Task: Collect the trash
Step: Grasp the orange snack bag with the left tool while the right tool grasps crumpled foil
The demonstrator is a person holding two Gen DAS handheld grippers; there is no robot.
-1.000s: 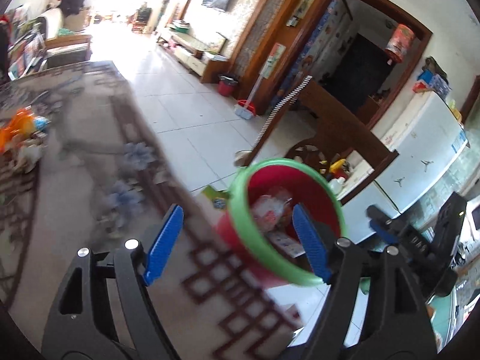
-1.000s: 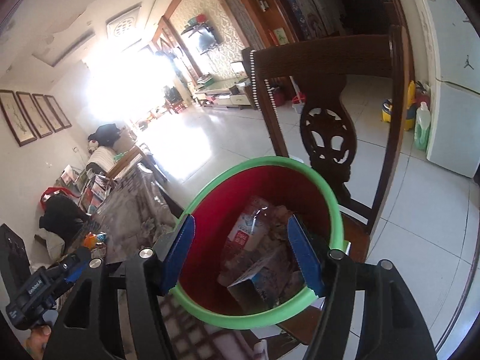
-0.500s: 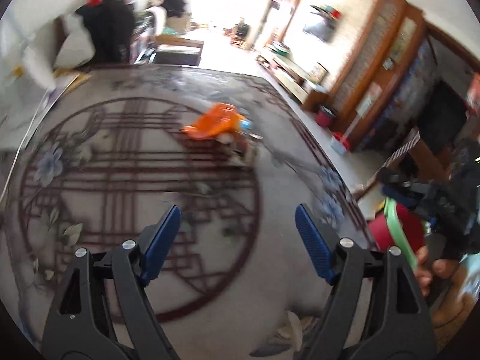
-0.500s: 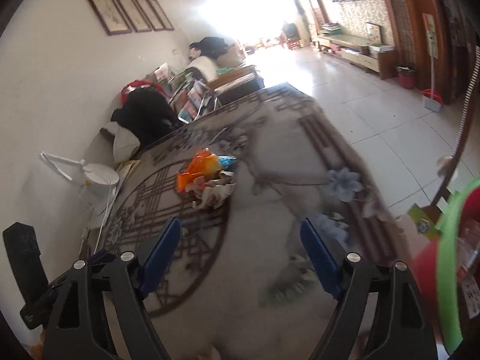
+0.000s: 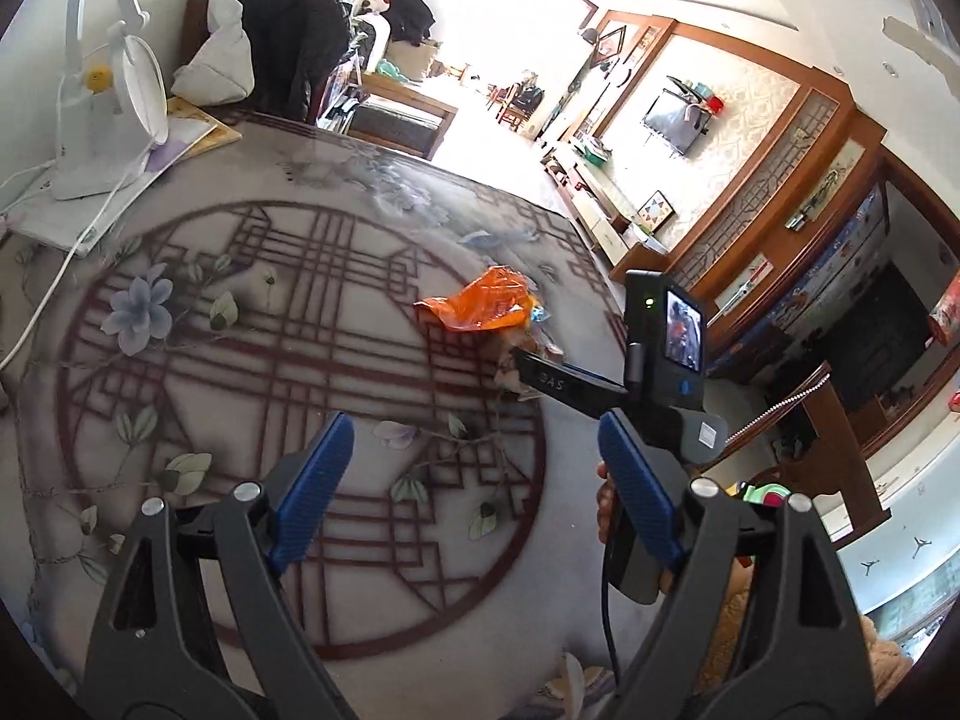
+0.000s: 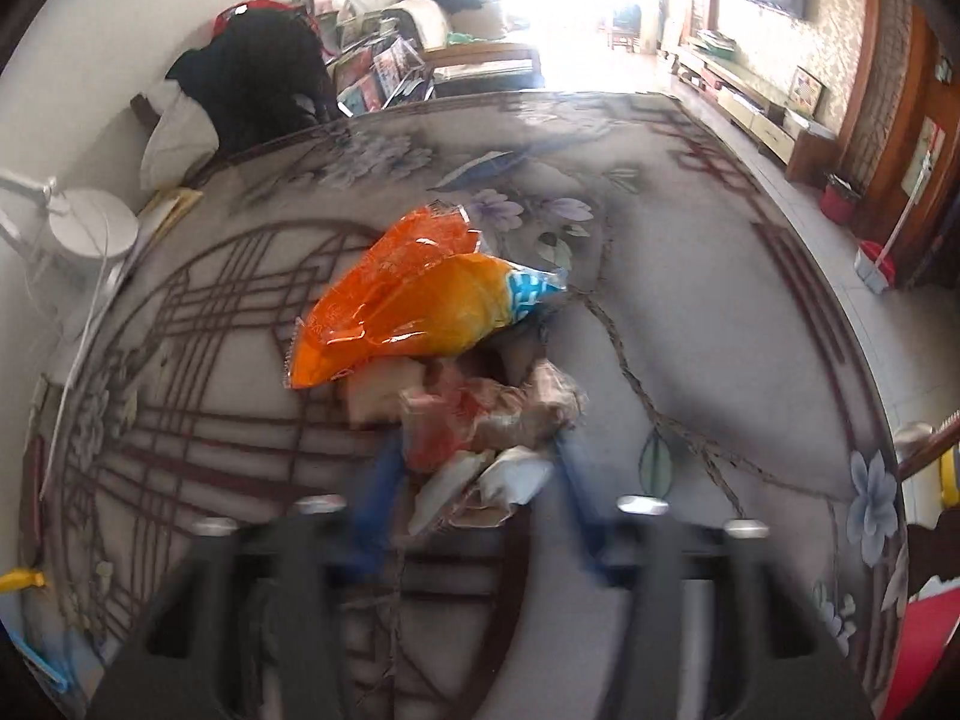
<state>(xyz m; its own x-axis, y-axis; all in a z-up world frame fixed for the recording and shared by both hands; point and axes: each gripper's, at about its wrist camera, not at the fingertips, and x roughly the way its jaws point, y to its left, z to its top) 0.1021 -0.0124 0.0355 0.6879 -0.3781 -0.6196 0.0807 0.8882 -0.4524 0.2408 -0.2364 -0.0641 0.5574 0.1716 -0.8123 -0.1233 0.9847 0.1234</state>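
Both grippers swing off the red bin onto the table [image 5: 252, 360]. Left gripper [image 5: 474, 486] hangs open over bare tabletop; right gripper [image 6: 474, 498], blurred, straddles the crumpled wrappers [image 6: 486, 420] mid-table, jaws apart, orange bag [image 6: 414, 306] just beyond.

Glossy orange plastic wrapper [image 6: 414, 306] w/ crumpled paper scraps [image 6: 498, 480] on smooth, printed counter [image 5: 240, 360]; matt black plastic tool frames.

The left wrist view looks down and forward across the grey desk with dark red lattice pattern [image 5: 180, 360], the crinkled orange plastic wrapper [image 5: 480, 306] mid-frame. The right wrist view sits much nearer, the same wrapper [image 6: 414, 306] filling its centre; both share that desk [image 6: 750, 360].
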